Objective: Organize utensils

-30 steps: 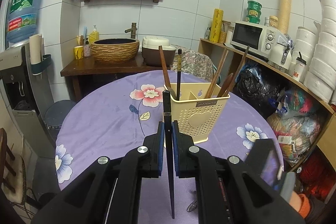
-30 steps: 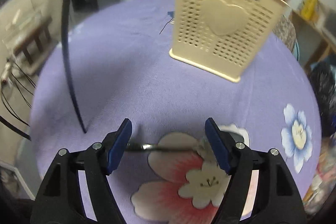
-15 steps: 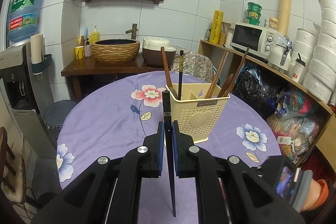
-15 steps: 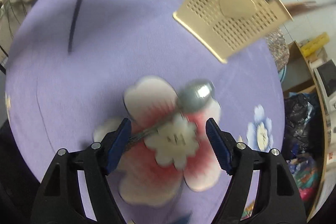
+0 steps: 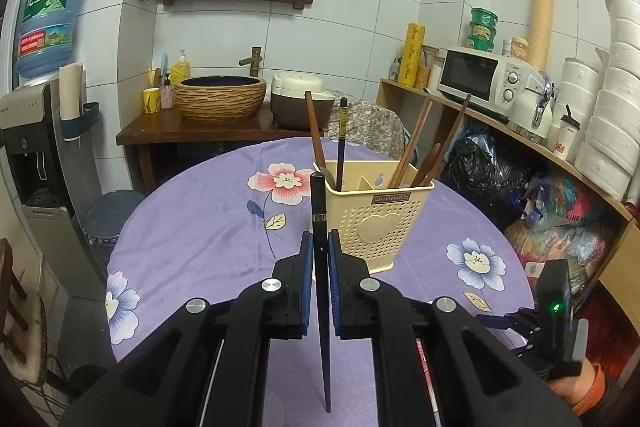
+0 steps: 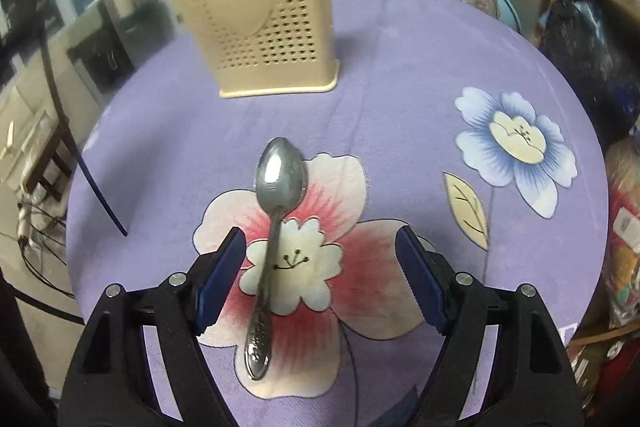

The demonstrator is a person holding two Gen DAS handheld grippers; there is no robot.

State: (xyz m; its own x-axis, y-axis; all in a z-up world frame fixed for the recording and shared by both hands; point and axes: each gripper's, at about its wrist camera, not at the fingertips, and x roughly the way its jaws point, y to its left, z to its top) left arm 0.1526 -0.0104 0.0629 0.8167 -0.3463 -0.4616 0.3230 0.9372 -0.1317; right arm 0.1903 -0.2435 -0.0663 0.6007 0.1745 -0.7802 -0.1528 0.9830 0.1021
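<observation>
Your left hand-held gripper [image 5: 320, 251]: you have its blue pads closed on a dark chopstick [image 5: 320, 227], which stands upright between them with its thick end up and its thin tip pointing down toward the cloth.
Your right hand-held gripper [image 6: 320, 247]: you hold it wide open above the counter, gripping nothing; its two blue pads stand well apart on either side of the spoon's handle.
Spoon [image 6: 276, 211]: metal, lying flat on the counter on a pink-and-white printed flower, bowl pointing away from you toward the basket, patterned handle end nearest you, closer to the left pad than the right.
Utensil basket [image 5: 378, 219]: cream perforated plastic with a raised heart on its front, standing upright on the counter just beyond your left gripper and well beyond the spoon.
Basket contents: several wooden chopsticks and sticks lean in its compartments, plus one dark chopstick at the left end.
Counter [image 6: 400, 67]: round, covered in a purple cloth printed with flowers.
</observation>
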